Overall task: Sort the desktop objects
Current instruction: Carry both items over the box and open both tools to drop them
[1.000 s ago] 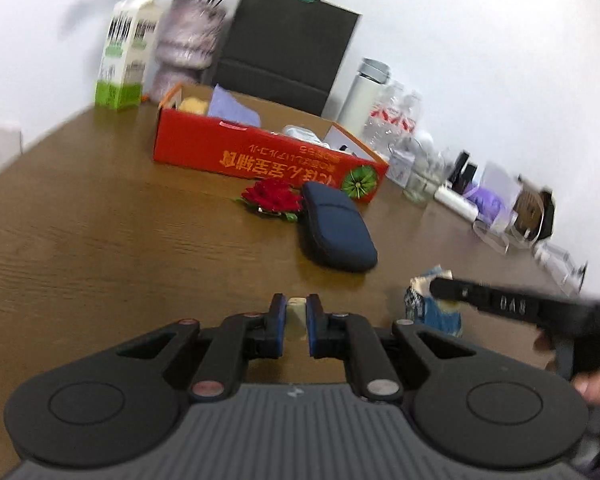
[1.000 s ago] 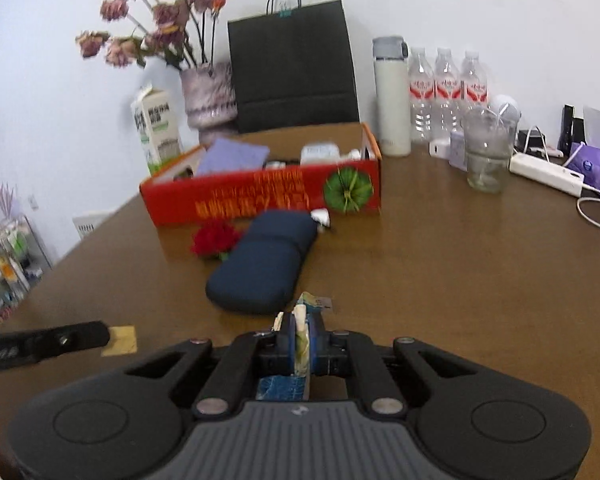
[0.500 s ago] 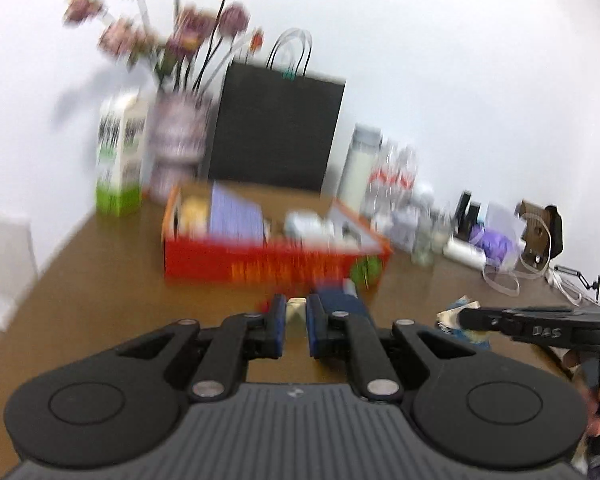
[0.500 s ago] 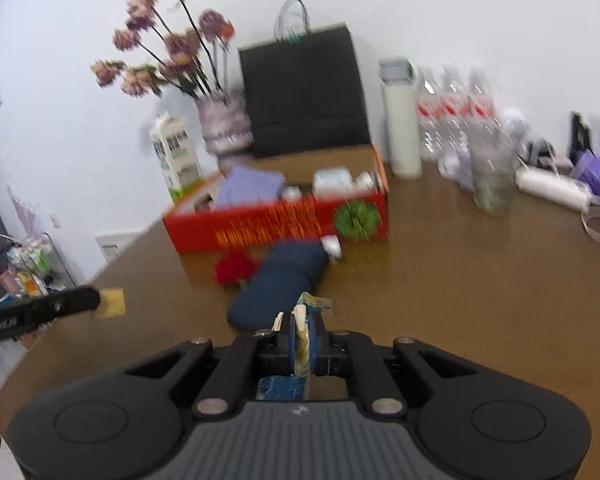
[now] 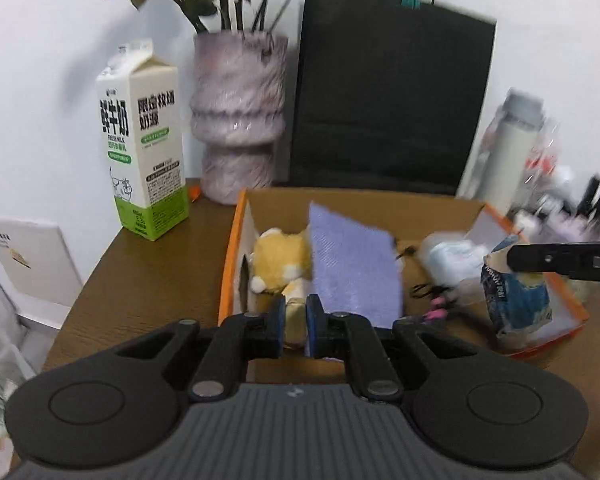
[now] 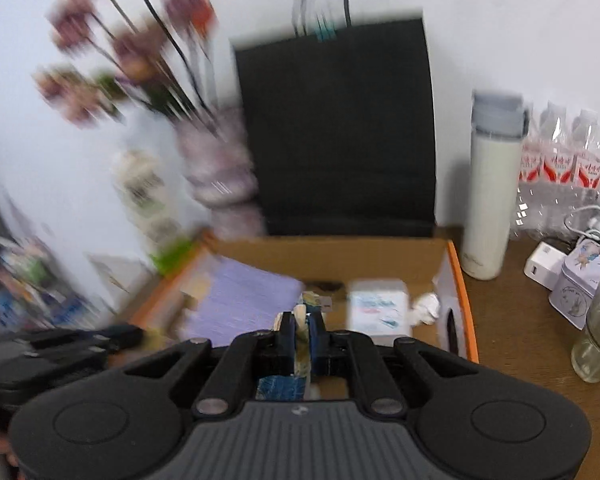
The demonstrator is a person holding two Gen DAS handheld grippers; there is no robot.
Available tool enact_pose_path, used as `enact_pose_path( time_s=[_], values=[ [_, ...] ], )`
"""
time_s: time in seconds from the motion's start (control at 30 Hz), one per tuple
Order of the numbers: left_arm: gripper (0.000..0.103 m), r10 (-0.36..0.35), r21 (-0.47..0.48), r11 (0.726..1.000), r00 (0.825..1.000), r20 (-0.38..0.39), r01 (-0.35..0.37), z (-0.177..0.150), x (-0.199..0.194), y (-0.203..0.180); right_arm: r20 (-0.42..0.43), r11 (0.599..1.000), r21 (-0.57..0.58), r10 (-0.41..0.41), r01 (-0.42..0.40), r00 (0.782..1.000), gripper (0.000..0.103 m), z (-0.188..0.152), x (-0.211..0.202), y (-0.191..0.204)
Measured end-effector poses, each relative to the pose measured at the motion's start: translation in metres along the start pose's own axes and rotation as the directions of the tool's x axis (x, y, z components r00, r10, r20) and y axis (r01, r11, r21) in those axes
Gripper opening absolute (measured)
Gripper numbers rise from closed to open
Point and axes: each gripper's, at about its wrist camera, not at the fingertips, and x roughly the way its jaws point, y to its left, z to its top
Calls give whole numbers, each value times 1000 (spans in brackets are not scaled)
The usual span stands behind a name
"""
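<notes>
both grippers have travelled from the bare table to above the orange box [image 5: 229, 264]; left gripper [image 5: 295, 320] pinches a small pale block [image 5: 294, 316], right gripper [image 6: 301, 334] clamps a blue wrapper [image 5: 514, 300].

Milk carton [image 6: 146, 196] and flowers [image 6: 100, 60] blurred

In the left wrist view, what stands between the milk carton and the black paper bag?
The pale ribbed vase with flowers stands between the milk carton and the black paper bag, behind the box, in the left wrist view.
</notes>
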Motion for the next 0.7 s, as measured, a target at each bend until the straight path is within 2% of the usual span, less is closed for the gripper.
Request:
enact_pose_path(
  time_s=[0.07, 0.13, 0.2, 0.23, 0.27, 0.3, 0.37, 0.47, 0.53, 0.6, 0.7],
  values=[
    [13, -10, 1, 1000, 1000, 14, 10, -6, 9, 1, -39, 1000, 12, 22, -22, 999, 7, -7, 23, -6],
    [14, -65, 4, 998, 998, -11, 65, -10, 15, 2, -70, 1000, 21, 11, -10, 997, 12, -15, 40, -11],
    [22, -74, 4, 997, 997, -19, 74, -11, 13, 2, -111, 998, 17, -65, 67, 992, 27, -21, 52, -14],
    [27, -70, 8, 998, 997, -17, 70, -9, 12, 2, -134, 994, 12, -106, 109, 985, 44, -21, 56, -15],
    [41, -63, 11, 998, 998, -13, 64, -7, 10, 2, -141, 990, 13, -135, 138, 981, 51, -21, 56, -16],
    [55, -61, 6, 998, 998, -6, 61, -5, 4, 2, -128, 990, 17, -138, 141, 982, 51, -20, 50, -17],
    [66, -74, -5, 997, 997, -9, 74, -1, -5, 2, -96, 992, 27, -124, 127, 988, 56, -16, 34, -16],
    [88, -95, -38, 995, 995, -29, 94, 6, -20, 0, -43, 989, 3, -145, 145, 989, 66, -9, 7, -11],
    [90, -92, -38, 995, 995, -31, 91, 8, -33, -5, -20, 989, -28, -149, 148, 989, 67, -5, -9, -3],
    [99, -71, -17, 997, 997, -14, 71, 5, -49, -12, -7, 990, -53, -135, 134, 991, 69, -4, -24, 4],
    [103, -4, 46, 999, 1000, -2, 4, -9, -75, -23, 23, 988, -99, -116, 117, 993, 80, -13, -48, 13]
  ],
)
